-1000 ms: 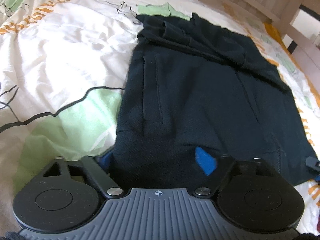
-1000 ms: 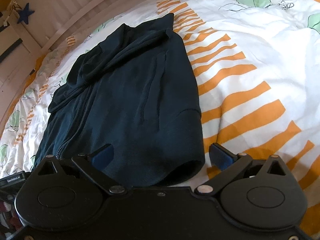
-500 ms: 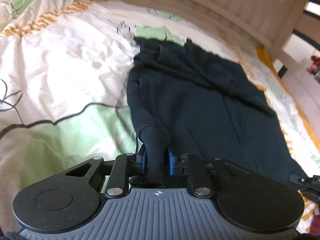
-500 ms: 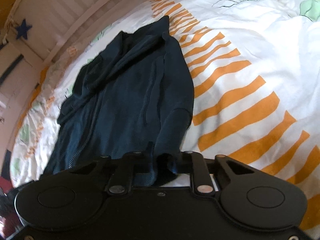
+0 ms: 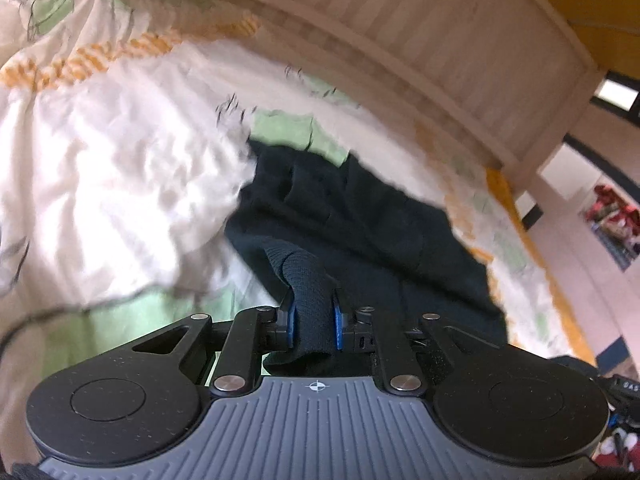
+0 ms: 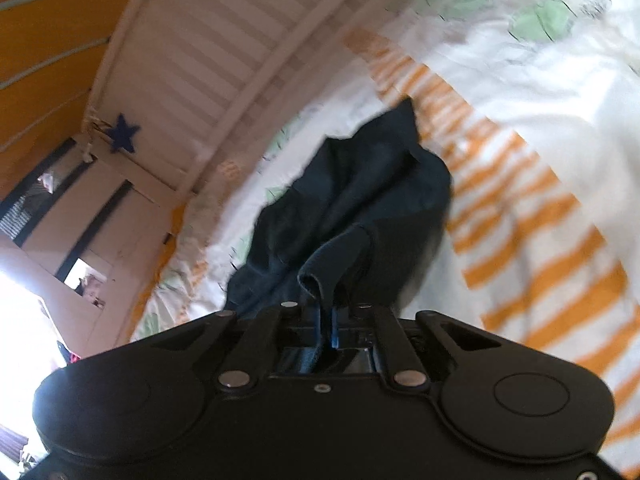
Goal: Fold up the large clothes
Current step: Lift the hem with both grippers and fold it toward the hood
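The left gripper (image 5: 313, 326) was clamped on a thick bunched fold of the dark navy garment (image 5: 360, 220), its blue pads (image 5: 290, 330) pressing the cloth from both sides. The right gripper (image 6: 326, 328) pinched a thinner edge of the same garment (image 6: 360, 200) between nearly closed fingers. From both grips the fabric rose off and trailed away across the patterned duvet (image 5: 120, 168), white with green patches and orange stripes (image 6: 532, 248). A slatted white bed frame (image 5: 420, 40) stood beyond, bearing a blue star (image 6: 122, 138).
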{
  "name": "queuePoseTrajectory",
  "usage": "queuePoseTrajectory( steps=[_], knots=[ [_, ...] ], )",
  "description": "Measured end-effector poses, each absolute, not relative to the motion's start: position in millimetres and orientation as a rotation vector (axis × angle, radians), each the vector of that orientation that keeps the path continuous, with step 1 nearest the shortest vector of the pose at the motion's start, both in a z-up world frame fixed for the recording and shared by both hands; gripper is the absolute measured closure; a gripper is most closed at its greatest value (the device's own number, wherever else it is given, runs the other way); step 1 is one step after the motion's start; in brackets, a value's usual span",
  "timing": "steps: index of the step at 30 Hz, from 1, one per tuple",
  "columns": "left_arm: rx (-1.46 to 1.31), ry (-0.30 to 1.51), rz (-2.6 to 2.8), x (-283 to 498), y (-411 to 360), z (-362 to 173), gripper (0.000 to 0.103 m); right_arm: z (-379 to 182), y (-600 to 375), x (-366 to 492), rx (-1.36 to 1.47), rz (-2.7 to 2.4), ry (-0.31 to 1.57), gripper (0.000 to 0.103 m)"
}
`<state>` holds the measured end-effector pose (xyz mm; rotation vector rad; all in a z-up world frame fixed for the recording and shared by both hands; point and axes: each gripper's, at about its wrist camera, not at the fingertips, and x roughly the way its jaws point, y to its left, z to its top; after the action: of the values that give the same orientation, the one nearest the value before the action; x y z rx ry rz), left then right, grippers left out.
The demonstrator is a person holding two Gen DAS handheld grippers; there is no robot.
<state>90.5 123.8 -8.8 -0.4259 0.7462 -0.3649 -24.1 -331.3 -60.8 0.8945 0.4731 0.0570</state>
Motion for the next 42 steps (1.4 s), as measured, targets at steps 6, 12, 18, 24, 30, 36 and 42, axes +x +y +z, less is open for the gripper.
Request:
queuePoseTrajectory(
  steps=[6,12,18,24,30,36,42],
  knots=[
    [-0.470,0.665,-0.381,137,115,21,0.087,-33,-342,13,0.877,0.091,0.408,0.090],
    [-0.487,0.623,-0.372,212,91,37,0.087,-10,-363,84,0.863,0.083,0.368,0.090],
    [-0.469,0.638,-0.311,283,68,19,0.087,-13,-390,167,0.850,0.024,0.384,0.090],
    [-0.388,0.754,-0.224,342,48,-28,0.086,-50,-405,243,0.772,-0.078,0.513,0.089],
    [-0.393,0.764,-0.208,358,50,-42,0.080,-83,-410,269,0.737,-0.119,0.575,0.088],
    [-0.342,0.603,-0.155,340,59,-7,0.041,-67,-401,254,0.601,-0.144,0.476,0.029],
    [-0.202,0.594,-0.217,311,36,14,0.032,-39,-373,232,0.408,-0.092,0.431,0.028]
  ],
)
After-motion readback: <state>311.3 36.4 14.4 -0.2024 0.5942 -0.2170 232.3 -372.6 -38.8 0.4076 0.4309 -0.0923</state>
